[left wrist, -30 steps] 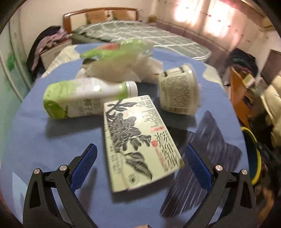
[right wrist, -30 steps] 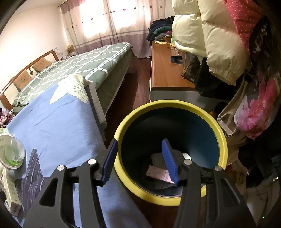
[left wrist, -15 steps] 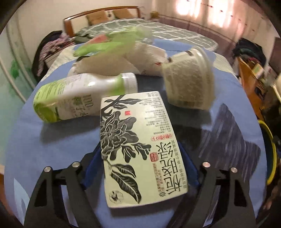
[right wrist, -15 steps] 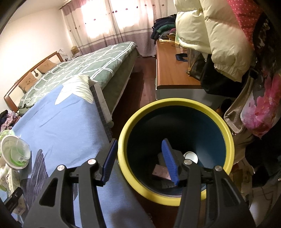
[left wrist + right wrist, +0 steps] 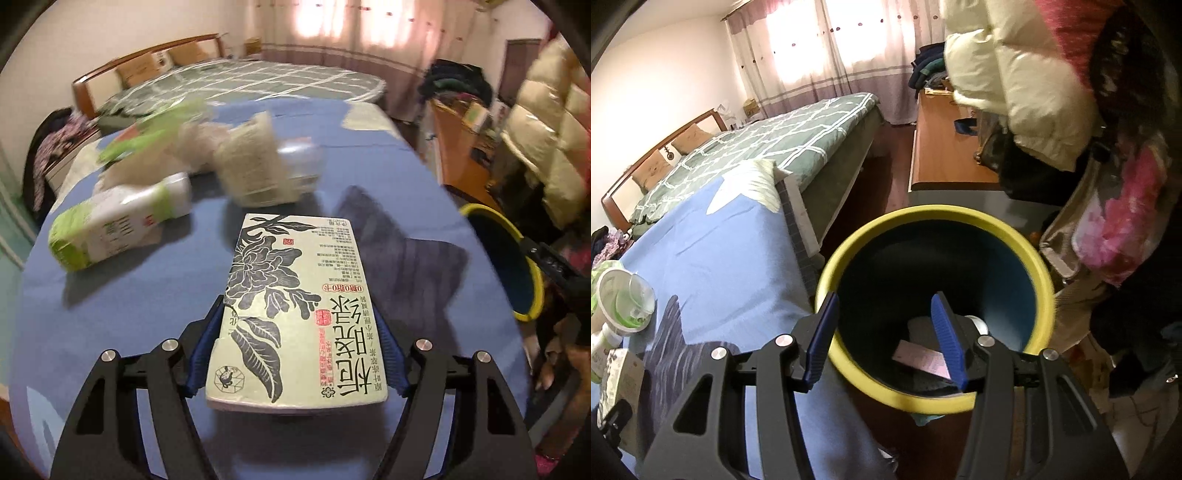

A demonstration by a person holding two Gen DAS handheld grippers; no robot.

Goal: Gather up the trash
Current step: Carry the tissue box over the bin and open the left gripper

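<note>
Bedroom setting; blue-covered desk (image 5: 122,306) carries the trash, with a bed (image 5: 236,81) behind it. Tea carton (image 5: 295,314) lies flat on the desk, long axis running away from my left camera, printed face up. My left tongs (image 5: 295,358) straddle its near end, jaws closing, blue pads against both long edges; I judge the grip nearly made, though slight crumpling at the near left edge suggests the card gives. Judgement: carton is light, probably empty, thin-walled and stiff only along its edges, so it will dent under a hard squeeze and could pivot if held by one end. Best hold is across the narrow width near the middle.

Just beyond lie a green-and-white bottle (image 5: 118,225) on its side, a blurred paper cup (image 5: 255,166) tipped over, and crumpled wrappers (image 5: 155,144).

Yellow-rimmed bin (image 5: 938,306) stands on the floor beside the desk. My right tongs (image 5: 886,336) hang above its mouth, half open, with nothing between them. Some scraps are visible in the bin's bottom.
</note>
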